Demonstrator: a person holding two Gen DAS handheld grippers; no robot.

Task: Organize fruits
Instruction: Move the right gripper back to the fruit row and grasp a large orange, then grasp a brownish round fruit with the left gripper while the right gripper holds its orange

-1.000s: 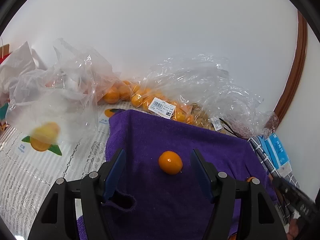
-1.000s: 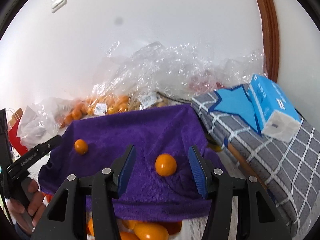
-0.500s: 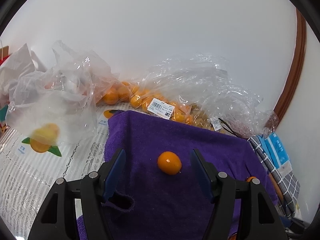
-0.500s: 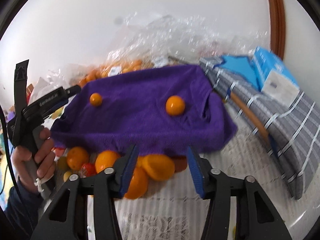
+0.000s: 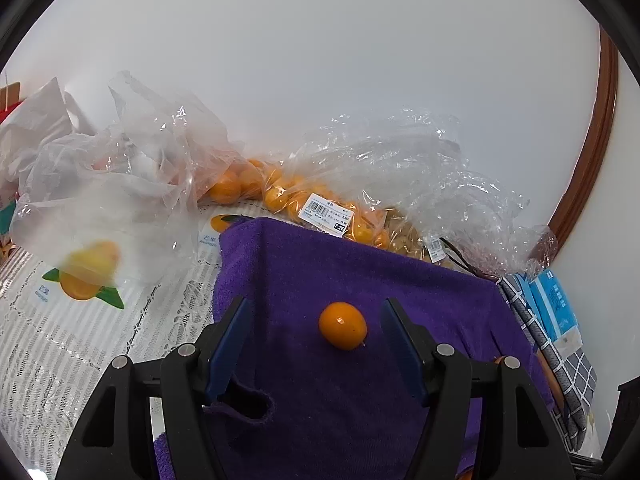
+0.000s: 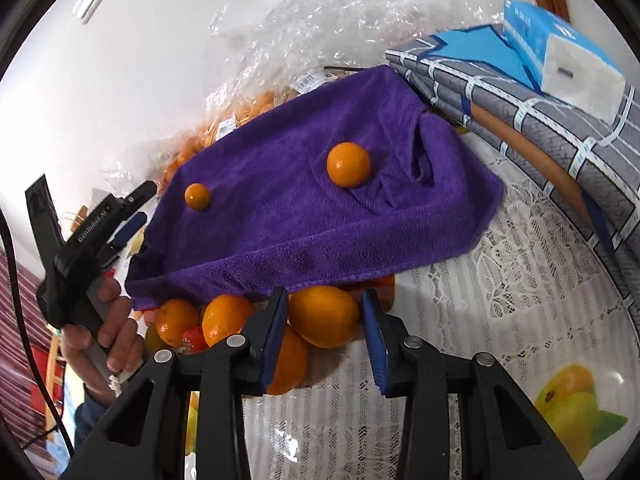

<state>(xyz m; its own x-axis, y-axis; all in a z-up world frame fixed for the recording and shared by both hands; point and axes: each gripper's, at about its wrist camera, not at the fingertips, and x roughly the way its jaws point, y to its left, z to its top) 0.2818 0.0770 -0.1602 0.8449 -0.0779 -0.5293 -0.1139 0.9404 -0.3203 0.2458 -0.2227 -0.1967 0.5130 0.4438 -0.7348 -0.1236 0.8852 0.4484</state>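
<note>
A purple towel (image 6: 320,200) lies over a heap of fruit. Two small oranges sit on it: a bigger one (image 6: 348,165) and a smaller one (image 6: 197,196). My left gripper (image 5: 316,322) is open, its jaws either side of the smaller orange (image 5: 343,325) without touching it. My right gripper (image 6: 324,312) is partly closed around a yellow-orange fruit (image 6: 323,316) at the towel's front edge; contact with the pads is not clear. More oranges (image 6: 224,320) lie beside it under the towel edge.
Clear plastic bags with small oranges (image 5: 280,196) lie behind the towel by the white wall. A folded grey checked cloth (image 6: 540,120) with a blue tissue pack (image 6: 560,52) is to the right. The lace tablecloth (image 6: 500,300) has fruit prints.
My right gripper dropped from above the bigger orange to the towel's front edge and narrowed around the yellow-orange fruit there. The left gripper barely moved.
</note>
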